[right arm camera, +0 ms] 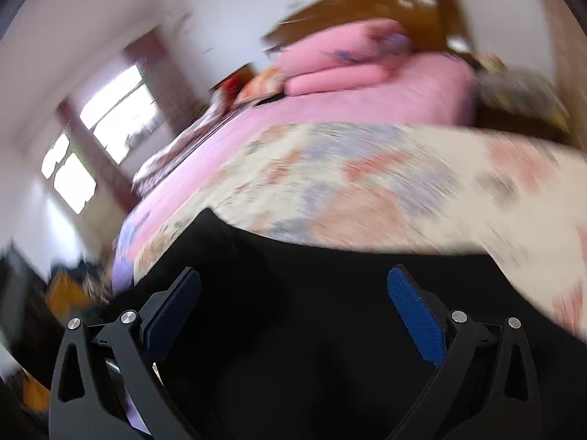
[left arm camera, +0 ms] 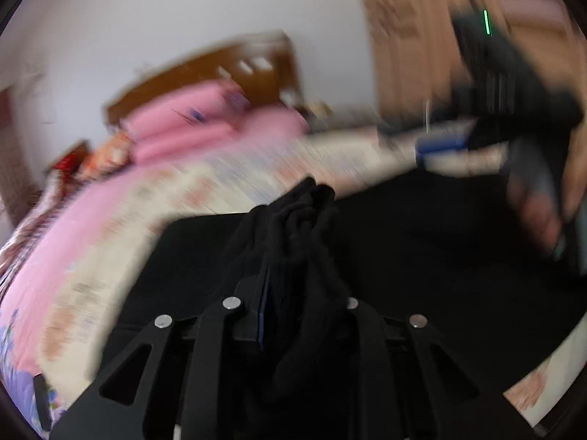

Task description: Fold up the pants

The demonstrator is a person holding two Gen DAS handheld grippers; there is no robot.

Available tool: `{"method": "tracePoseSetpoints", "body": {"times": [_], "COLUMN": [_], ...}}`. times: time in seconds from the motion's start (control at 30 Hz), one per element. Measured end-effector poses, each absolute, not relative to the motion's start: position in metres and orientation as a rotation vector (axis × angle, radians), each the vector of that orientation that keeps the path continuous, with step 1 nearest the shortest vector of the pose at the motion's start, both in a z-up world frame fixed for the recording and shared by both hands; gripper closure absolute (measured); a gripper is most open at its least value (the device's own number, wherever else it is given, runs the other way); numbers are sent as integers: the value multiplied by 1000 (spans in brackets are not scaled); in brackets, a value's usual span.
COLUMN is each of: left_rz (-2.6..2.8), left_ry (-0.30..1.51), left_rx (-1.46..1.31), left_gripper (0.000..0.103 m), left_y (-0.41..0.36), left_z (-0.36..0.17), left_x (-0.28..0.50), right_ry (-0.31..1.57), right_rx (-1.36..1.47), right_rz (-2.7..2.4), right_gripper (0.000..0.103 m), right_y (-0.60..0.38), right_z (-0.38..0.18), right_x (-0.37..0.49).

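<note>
well, the left gripper point(left arm camera: 290, 256) is clamped on a bunched fold of the black pants point(left arm camera: 422, 256), which lie spread over the floral bed point(right arm camera: 367, 183); the right gripper point(right arm camera: 293, 293) hangs wide apart above the dark cloth.

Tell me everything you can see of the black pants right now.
The black pants look like soft, matte, knit-like fabric. Most of them lie spread on the floral bedspread. One bunched, creased part is pinched in the shut left gripper, rising past the fingertips. The right gripper is open above the flat fabric, holding nothing. Both views are motion-blurred, so seams, waistband and legs cannot be told apart.
</note>
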State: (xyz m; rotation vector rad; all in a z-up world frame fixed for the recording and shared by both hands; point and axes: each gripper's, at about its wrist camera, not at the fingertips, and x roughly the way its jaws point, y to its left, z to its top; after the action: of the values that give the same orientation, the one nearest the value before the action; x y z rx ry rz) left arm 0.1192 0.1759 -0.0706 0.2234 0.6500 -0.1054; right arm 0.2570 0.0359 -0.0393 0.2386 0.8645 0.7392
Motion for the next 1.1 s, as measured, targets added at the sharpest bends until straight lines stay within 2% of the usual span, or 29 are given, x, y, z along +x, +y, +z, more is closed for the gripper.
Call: {"method": "tracePoseSetpoints", "body": {"times": [0.03, 0.07, 0.13, 0.27, 0.33, 0.43, 0.5, 0.63, 0.8, 0.83, 0.87, 0.97, 1.0, 1.1], "left_rz": [-137, -148, -225, -252, -225, -90, 39, 205, 249, 248, 249, 253, 245, 248], "left_ry": [663, 645, 649, 573, 512, 443, 446, 492, 560, 568, 579, 612, 625, 659], "left_rx": [229, 257, 247, 178, 124, 18, -61, -176, -198, -188, -174, -109, -93, -71], "left_gripper": [70, 68, 36, 28, 16, 10, 9, 9, 9, 9, 9, 9, 9, 9], "left_y": [173, 168, 167, 188, 207, 260, 300, 347, 360, 358, 356, 351, 351, 354], "left_z": [-78, -82, -79, -46, -27, -4, -5, -26, -55, -59, -62, -75, -77, -86], "left_x": [120, 116, 112, 89, 74, 54, 48, 38, 30, 29, 28, 25, 23, 22], "right_ry": [885, 903, 920, 994, 1052, 1139, 1188, 1314, 1294, 1309, 1325, 1297, 1259, 1169], "right_rx": [265, 281, 302, 399, 435, 464, 462, 404, 373, 400, 412, 408, 396, 358], "right_rz": [720, 700, 680, 732, 788, 887, 956, 1019, 1033, 1033, 1029, 1013, 1001, 990], "right_gripper": [4, 4, 4, 4, 4, 4, 4, 4, 6, 13, 36, 71, 77, 81], "right_y": [29, 17, 0, -7, 5, 28, 49, 92, 136, 142, 147, 156, 155, 156], "right_z": [-43, -45, -45, -60, -71, -79, -81, -92, -92, -96, -99, -106, -103, -84], "right_x": [257, 256, 247, 232, 226, 213, 205, 192, 207, 213, 217, 215, 213, 208]}}
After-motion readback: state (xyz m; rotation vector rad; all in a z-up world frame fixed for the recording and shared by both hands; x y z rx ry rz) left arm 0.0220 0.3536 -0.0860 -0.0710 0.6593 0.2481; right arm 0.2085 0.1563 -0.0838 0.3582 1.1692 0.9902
